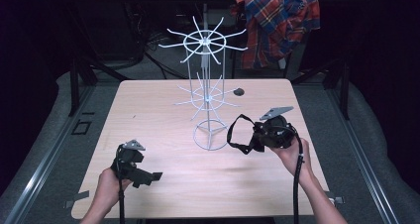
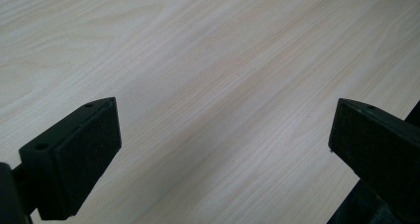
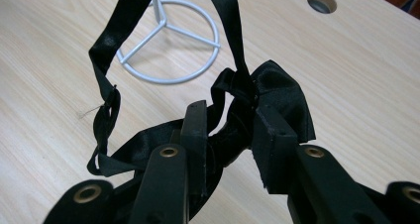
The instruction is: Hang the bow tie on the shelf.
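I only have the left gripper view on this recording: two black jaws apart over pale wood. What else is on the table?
Observer: A white wire display rack with two tiers of radiating hooks stands on a ring base at the middle of the light wooden table.
Operator: What is the other hand doing?
Observer: The right hand-held gripper is shut on a black satin bow tie, held just right of the rack's base.
Operator: Is its strap on a hook?
Observer: No. The black neck strap hangs in a loop beside the base, off the hooks.
Operator: And where is my gripper?
Observer: The left hand-held gripper is open, low over the table's near left part, holding nothing.
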### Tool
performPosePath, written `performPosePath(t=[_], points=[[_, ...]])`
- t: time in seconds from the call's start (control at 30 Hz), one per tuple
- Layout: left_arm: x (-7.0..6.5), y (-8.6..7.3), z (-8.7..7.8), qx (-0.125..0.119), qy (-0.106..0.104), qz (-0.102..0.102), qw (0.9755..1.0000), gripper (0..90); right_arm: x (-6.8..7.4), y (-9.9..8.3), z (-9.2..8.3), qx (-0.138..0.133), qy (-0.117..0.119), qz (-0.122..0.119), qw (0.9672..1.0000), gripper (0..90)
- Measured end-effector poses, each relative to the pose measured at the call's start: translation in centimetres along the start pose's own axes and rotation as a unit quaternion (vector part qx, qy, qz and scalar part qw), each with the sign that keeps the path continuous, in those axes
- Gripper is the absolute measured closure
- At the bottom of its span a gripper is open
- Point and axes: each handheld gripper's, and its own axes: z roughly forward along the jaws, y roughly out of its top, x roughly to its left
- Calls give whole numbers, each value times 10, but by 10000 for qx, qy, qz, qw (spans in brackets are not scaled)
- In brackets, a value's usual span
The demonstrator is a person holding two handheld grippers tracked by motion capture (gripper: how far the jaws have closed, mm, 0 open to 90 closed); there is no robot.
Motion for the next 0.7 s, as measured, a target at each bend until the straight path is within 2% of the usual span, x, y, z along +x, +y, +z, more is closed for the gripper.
performPosePath(t=[0.3,0.7], points=[[0,0,0,3,-15,14,10000,0,5,6,-7,-131,1,-58,9999,694],[-1,0,1,16,-45,-1,10000,0,2,9,-19,-273,-67,-64,9996,695]])
